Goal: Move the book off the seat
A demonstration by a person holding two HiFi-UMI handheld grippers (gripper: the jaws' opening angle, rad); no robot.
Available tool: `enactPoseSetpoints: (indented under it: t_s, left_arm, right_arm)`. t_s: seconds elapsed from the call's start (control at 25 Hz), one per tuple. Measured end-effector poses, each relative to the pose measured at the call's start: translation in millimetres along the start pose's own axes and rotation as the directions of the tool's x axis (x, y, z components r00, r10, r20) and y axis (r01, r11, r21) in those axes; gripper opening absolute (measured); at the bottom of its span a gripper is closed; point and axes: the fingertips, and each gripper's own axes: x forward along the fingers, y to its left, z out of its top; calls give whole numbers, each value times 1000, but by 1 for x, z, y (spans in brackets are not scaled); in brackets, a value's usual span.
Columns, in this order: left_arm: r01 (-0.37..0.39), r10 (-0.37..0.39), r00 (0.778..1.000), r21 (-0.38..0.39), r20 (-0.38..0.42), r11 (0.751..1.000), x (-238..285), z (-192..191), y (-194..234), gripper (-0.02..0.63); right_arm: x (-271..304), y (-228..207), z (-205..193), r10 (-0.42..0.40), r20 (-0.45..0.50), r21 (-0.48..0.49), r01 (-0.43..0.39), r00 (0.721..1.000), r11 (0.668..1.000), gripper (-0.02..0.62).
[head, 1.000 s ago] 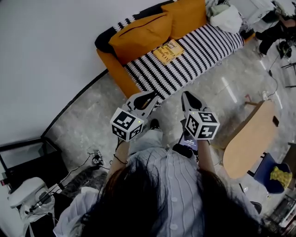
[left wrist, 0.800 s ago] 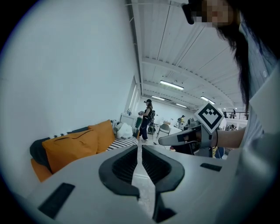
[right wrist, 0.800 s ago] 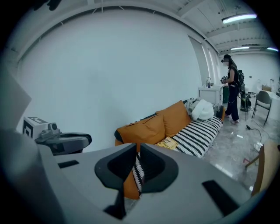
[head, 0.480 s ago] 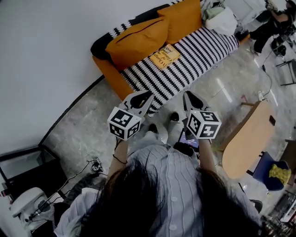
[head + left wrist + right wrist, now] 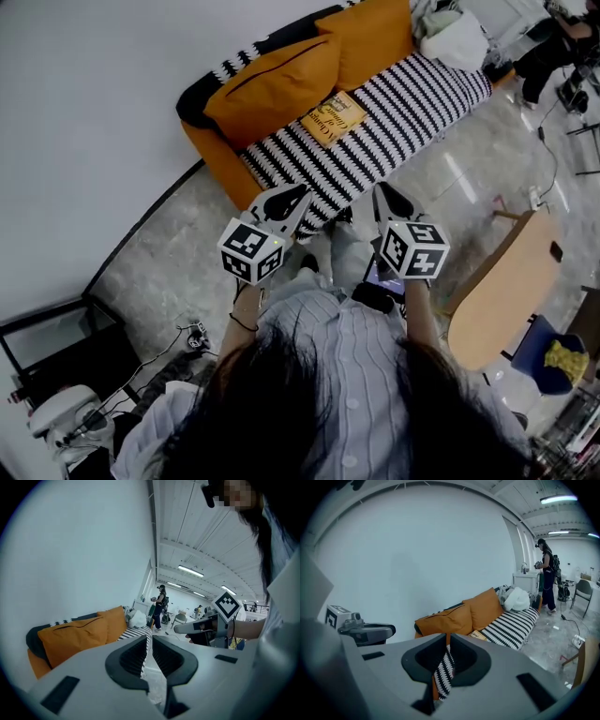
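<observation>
A yellow book [image 5: 335, 115] lies flat on the black-and-white striped seat [image 5: 394, 112] of an orange sofa, just in front of two orange cushions [image 5: 277, 84]. In the right gripper view the book [image 5: 477, 634] shows small beyond the jaws. My left gripper [image 5: 300, 194] and right gripper [image 5: 382, 192] are held side by side above the floor, short of the sofa's near edge, both pointing toward it. Both are shut with nothing between the jaws. In the left gripper view the left gripper [image 5: 149, 640] faces the cushions [image 5: 75, 637], and the book is hidden.
A white bundle [image 5: 457, 39] sits at the sofa's far end. An oval wooden table [image 5: 497, 291] stands to the right, with a blue chair [image 5: 539, 352] beyond it. Cables [image 5: 192, 333] and a dark cabinet [image 5: 47, 342] are at the lower left. A person [image 5: 546, 576] stands far off.
Both grippers have moved forward together toward the sofa, which now lies a little closer below them. Their jaws have stayed shut.
</observation>
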Motion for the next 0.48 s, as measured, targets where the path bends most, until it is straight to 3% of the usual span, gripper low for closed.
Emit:
enactPoseSetpoints:
  t_s: [0.32, 0.48]
  left_arm:
    - [-26, 25, 1000, -69, -18, 997, 73, 17, 29, 76]
    - [-32, 28, 997, -53, -74, 998, 109, 15, 40, 101]
  right_arm:
    - [53, -67, 34, 9, -40, 28, -8, 999, 1000, 38]
    - [82, -102, 42, 8, -64, 51, -5, 998, 999, 38]
